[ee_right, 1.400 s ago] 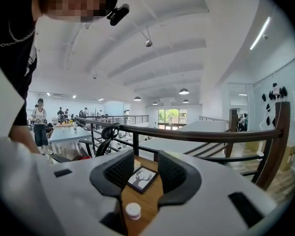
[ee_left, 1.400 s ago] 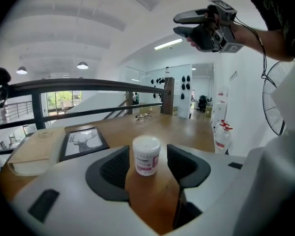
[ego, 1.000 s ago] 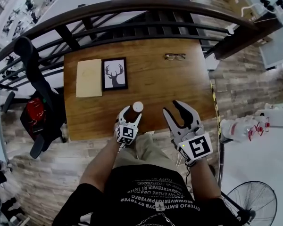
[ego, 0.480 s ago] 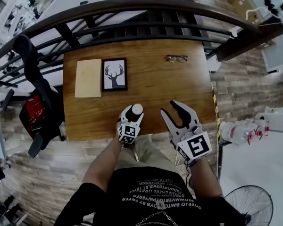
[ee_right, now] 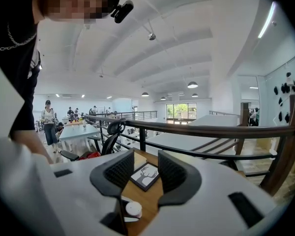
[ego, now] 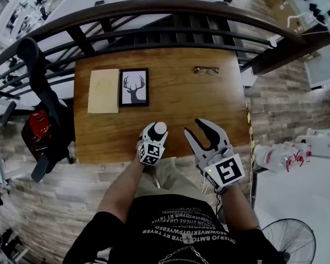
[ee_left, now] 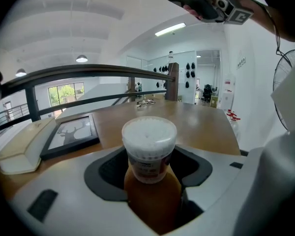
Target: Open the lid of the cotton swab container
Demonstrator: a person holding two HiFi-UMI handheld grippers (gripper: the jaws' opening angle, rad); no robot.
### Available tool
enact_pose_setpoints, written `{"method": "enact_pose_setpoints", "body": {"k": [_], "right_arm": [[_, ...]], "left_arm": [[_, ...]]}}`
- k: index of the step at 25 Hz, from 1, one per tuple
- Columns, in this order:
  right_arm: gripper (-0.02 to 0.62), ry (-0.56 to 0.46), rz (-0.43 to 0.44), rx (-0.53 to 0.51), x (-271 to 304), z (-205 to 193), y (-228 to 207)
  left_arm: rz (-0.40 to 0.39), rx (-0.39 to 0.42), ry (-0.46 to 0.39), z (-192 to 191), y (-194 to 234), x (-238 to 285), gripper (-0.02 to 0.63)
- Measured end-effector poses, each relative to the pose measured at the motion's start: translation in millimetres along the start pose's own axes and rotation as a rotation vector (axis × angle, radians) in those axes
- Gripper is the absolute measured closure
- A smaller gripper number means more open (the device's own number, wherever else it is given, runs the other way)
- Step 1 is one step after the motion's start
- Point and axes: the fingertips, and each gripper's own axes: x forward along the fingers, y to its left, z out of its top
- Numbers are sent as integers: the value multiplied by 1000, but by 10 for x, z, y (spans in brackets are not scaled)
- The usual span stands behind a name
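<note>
The cotton swab container (ego: 158, 128) is a small clear tub, upright, with white swab tips showing through its closed lid (ee_left: 149, 133). My left gripper (ego: 155, 133) is shut on its body near the front edge of the table (ego: 170, 100). In the left gripper view the container (ee_left: 148, 151) stands between the jaws of the left gripper (ee_left: 148, 168). My right gripper (ego: 201, 135) hovers to its right, open and holding nothing. The right gripper view looks between the spread jaws of the right gripper (ee_right: 140, 173) and shows the container (ee_right: 133, 209) low down.
On the wooden table lie a framed deer picture (ego: 134, 86), a beige pad (ego: 104, 91) and a pair of glasses (ego: 207, 70) at the far side. A dark railing (ego: 154, 32) runs behind it. A chair with a black jacket (ego: 41, 92) stands at the left.
Both grippers have drifted slightly: the right one a little left and nearer to me. The container stays in the left gripper's hold, lid closed.
</note>
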Motion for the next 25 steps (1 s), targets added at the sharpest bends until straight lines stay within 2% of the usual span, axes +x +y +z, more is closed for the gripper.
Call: {"method": "enact_pose_setpoints", "body": {"k": [4,9,18,21,25], "right_arm": [[439,-10,4,-1,-7,60,82],[439,-27,2,5,23,125,251],[439,-50,28,-5,127,318,746],[437,-35,39,-7,141,358,908],[437,39,55,0,164,324,1076]], "left_arm": [[-21,9,13,-28,-31,-22,331],[-18,-42,28,116,63,-354,330],[19,27,-70,1046,324,-1272,330],[-13,62,-70,1316,313,-1544,330],[-92,118,-51,1532,201,-1821,330]]}}
